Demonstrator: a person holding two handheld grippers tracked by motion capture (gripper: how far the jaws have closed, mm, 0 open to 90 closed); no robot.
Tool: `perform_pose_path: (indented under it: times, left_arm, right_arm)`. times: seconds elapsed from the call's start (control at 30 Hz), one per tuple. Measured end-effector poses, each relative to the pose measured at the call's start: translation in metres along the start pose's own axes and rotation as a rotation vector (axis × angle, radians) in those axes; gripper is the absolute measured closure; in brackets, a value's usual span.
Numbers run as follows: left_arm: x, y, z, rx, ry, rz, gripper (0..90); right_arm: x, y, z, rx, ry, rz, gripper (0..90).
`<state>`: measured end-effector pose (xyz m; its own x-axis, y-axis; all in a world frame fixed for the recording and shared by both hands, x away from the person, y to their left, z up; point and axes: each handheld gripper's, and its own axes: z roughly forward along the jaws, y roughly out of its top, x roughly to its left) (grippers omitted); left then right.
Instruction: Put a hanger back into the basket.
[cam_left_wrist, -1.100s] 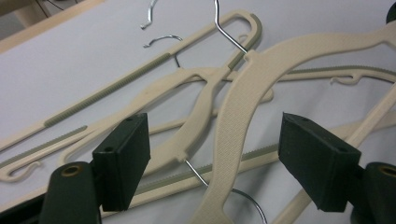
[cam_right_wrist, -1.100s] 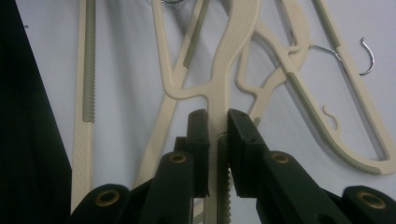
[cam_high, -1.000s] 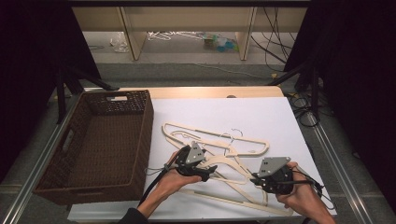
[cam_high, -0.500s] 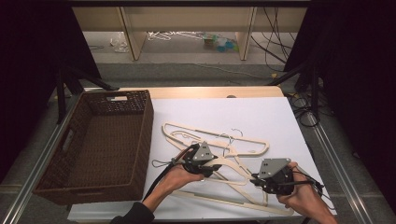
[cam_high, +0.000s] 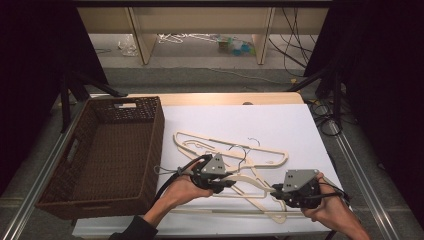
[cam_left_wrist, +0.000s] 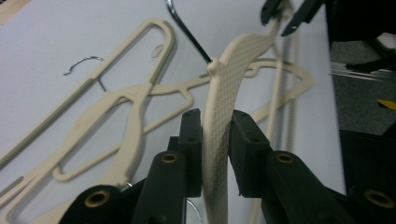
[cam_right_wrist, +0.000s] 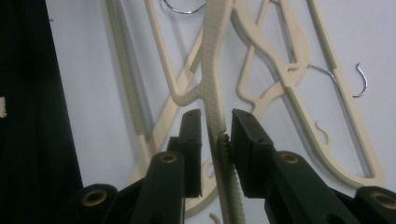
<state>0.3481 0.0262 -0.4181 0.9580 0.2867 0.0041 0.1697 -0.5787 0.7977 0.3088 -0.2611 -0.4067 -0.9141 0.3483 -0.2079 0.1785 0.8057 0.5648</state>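
Note:
Several cream plastic hangers (cam_high: 235, 150) with wire hooks lie tangled on the white table sheet. My left gripper (cam_high: 228, 184) (cam_left_wrist: 215, 135) has just been closing and is now shut on one arm of a cream hanger (cam_left_wrist: 229, 79), which stands up off the sheet. My right gripper (cam_high: 276, 192) (cam_right_wrist: 216, 135) faces it from the right. Its jaws have just been opening. The far arm of that hanger (cam_right_wrist: 215, 70) runs between its pads with a thin gap on each side. In the left gripper view the right gripper (cam_left_wrist: 285, 11) holds the hanger's far end.
A dark brown wicker basket (cam_high: 152, 145) stands at the table's left, close to my left hand. The white sheet (cam_high: 285, 125) ends near the table's right edge. Cables (cam_high: 325, 112) hang off the far right corner.
My left gripper has closed on the hanger arm and moved a little up and to the right with it. My right hand has stayed where it was.

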Motion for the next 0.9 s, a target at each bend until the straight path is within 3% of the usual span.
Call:
perform_pose_path:
  times: [0.2, 0.3, 0.43, 0.6, 0.7, 0.83, 0.9]
  left_arm:
    - [-0.013, 0.005, -0.014, 0.007, -0.065, -0.019, 80.7]
    - [-0.019, 0.007, -0.015, 0.012, -0.069, -0.003, 82.8]
    - [-0.026, 0.013, -0.018, 0.012, -0.077, -0.007, 85.2]
    - [-0.028, 0.018, -0.026, 0.012, -0.050, -0.033, 85.3]
    - [-0.024, 0.021, -0.034, 0.007, -0.029, -0.021, 85.3]
    - [-0.018, 0.026, -0.052, -0.010, 0.017, -0.035, 85.3]
    - [-0.017, 0.027, -0.057, -0.017, 0.026, -0.040, 85.3]
  right_arm:
    - [-0.001, 0.000, -0.006, -0.029, -0.011, 0.028, 64.8]
    - [-0.002, 0.000, -0.008, -0.047, -0.023, 0.025, 59.5]
    - [-0.003, 0.000, -0.012, -0.084, -0.045, 0.079, 51.4]
    - [-0.006, -0.001, -0.022, -0.151, -0.067, 0.150, 46.1]
    - [-0.006, -0.003, -0.029, -0.203, -0.081, 0.192, 43.0]
    - [-0.007, -0.007, -0.034, -0.277, -0.098, 0.214, 40.9]
    - [-0.007, -0.008, -0.035, -0.287, -0.101, 0.217, 40.5]
